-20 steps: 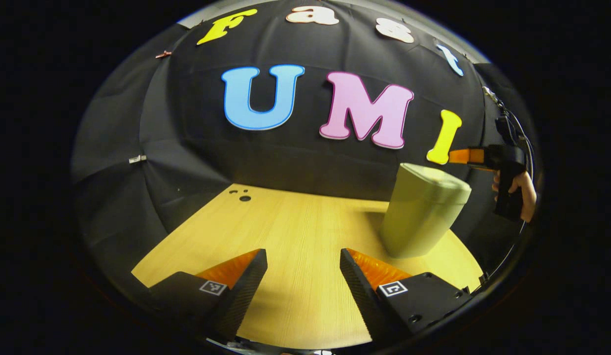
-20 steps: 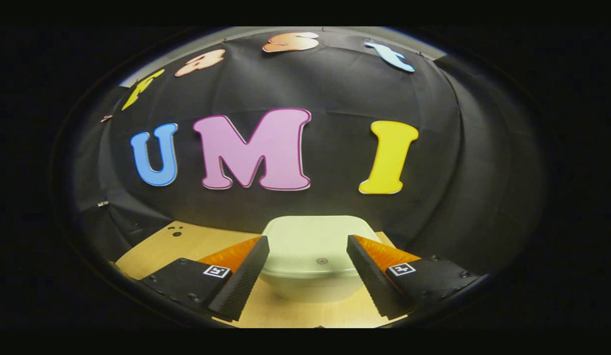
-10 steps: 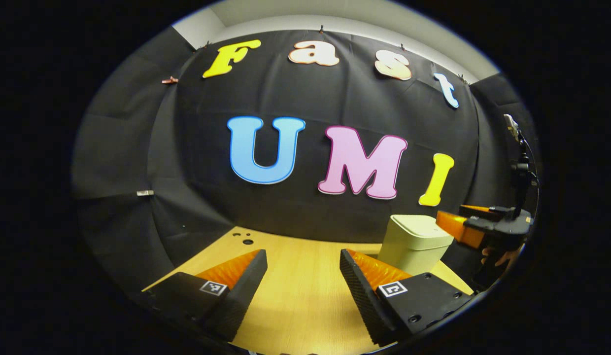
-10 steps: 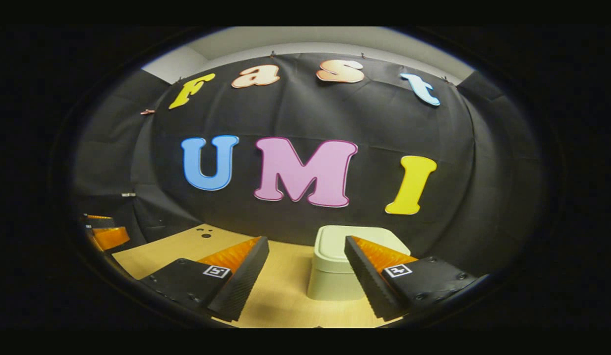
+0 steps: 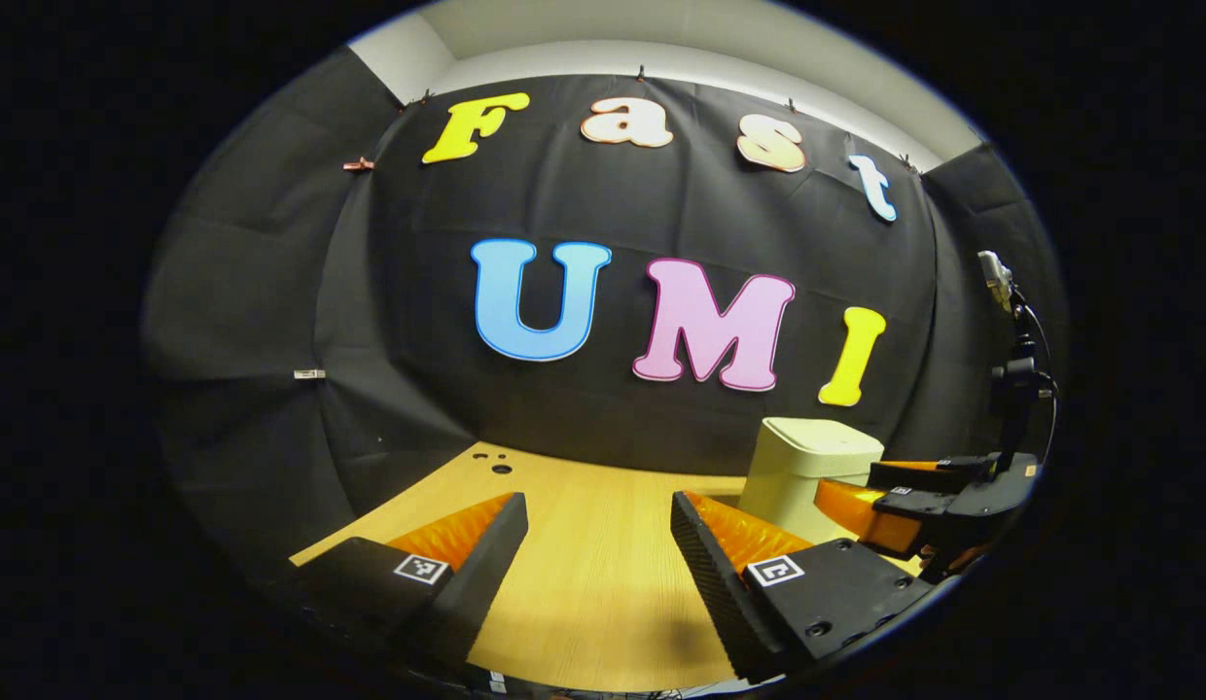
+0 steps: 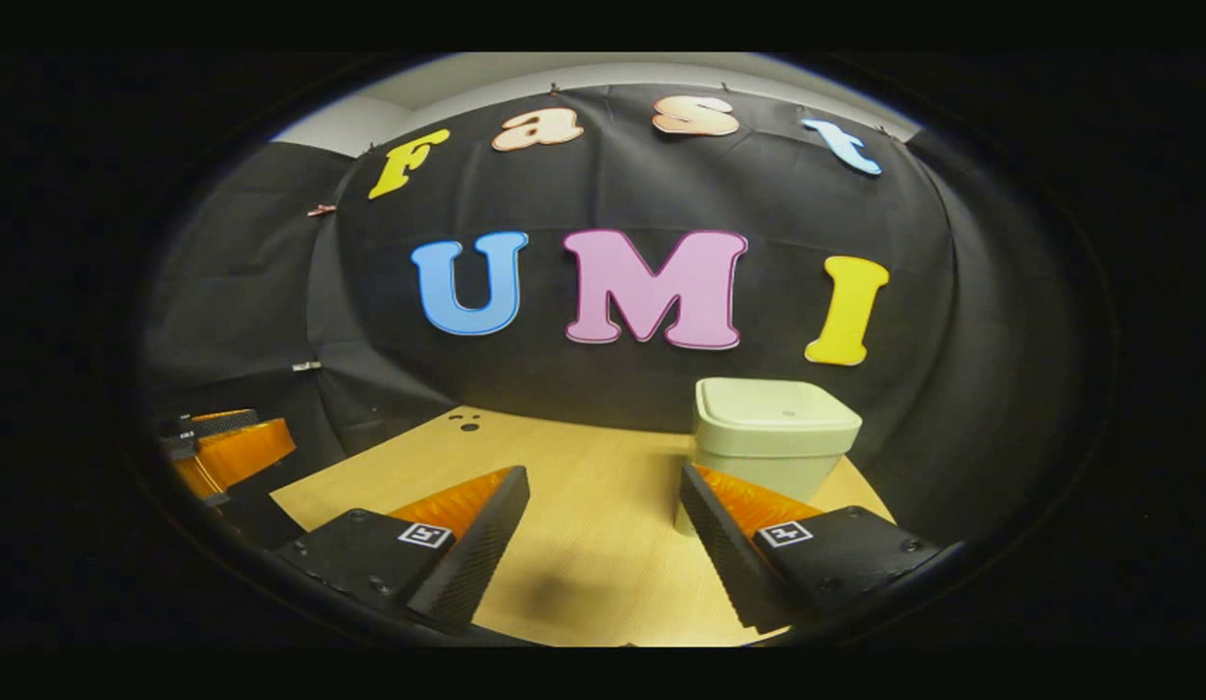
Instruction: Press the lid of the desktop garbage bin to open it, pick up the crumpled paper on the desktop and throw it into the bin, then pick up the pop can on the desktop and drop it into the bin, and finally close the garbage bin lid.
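No readable text stands on the bin (image 6: 773,437) or the table (image 6: 584,486).

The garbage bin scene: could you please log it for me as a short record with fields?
bin: pale garbage bin upright on the wooden table, far right side
lid: lid down, bin closed
left gripper: left gripper fingers apart, holding nothing, above the table
right gripper: right gripper fingers apart, holding nothing, short of the bin
backdrop: black cloth wall behind the table
table detail: small dark holes at the far left corner
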A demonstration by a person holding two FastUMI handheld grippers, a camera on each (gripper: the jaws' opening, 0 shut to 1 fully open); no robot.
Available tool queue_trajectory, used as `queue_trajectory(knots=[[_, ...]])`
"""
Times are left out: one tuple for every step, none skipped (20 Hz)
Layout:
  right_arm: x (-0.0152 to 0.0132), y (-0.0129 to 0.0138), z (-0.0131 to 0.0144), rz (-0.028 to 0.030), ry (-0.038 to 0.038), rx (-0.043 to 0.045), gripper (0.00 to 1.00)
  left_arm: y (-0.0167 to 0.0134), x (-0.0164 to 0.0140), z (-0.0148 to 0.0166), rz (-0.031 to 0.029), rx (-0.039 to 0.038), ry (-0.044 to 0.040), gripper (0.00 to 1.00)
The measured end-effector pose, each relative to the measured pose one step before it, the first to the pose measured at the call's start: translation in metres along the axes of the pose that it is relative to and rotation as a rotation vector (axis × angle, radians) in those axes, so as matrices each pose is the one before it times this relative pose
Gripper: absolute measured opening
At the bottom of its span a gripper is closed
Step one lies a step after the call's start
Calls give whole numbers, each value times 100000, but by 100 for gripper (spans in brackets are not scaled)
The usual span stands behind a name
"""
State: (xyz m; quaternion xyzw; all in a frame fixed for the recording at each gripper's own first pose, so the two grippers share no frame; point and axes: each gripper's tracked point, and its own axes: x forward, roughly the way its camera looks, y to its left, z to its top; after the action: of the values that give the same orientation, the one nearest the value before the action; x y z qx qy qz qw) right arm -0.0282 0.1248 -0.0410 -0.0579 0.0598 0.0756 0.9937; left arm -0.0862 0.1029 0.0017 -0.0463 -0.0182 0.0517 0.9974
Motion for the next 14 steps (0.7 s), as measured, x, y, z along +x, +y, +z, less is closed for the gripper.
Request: queue_trajectory(knots=[[-246,487,-688,668,2006,1103,98,342,-281,-82,694,-78,349,96],[-298,694,-597,736,1455,919,98,241,-219,-20,362,-604,59,96],[-118,465,-495,137,1228,277,96,176,-161,-255,552,-949,142,96],[-345,311,-345,313,1039,-122,98,204,-272,-265,141,-751,77,96],[-241,378,-568,525,1233,-32,98,247,-189,-245,355,-287,349,96],[-145,434,-797,721,1764,5,98,499,-211,-474,616,35,777,96],[-202,514,-810,910,1805,-149,98,305,-167,-302,632,-13,773,95],[-132,473,-584,771,1905,-466,98,210,-120,-205,142,-224,570,96],[-61,411,-600,860,1804,-386,98,175,-126,-63,-123,-126,320,96],[47,295,-537,919,1747,-286,98,214,-24,-6,117,246,161,96],[113,253,-511,417,1619,-121,98,387,-97,-216,88,342,304,96],[151,318,-369,440,1596,-61,96,172,31,-247,-28,178,385,96],[135,201,-394,257,1118,-235,98,244,81,-276,102,-3,291,96],[152,70,-413,-40,1514,-273,96,156,-2,-215,-89,-49,415,96]])
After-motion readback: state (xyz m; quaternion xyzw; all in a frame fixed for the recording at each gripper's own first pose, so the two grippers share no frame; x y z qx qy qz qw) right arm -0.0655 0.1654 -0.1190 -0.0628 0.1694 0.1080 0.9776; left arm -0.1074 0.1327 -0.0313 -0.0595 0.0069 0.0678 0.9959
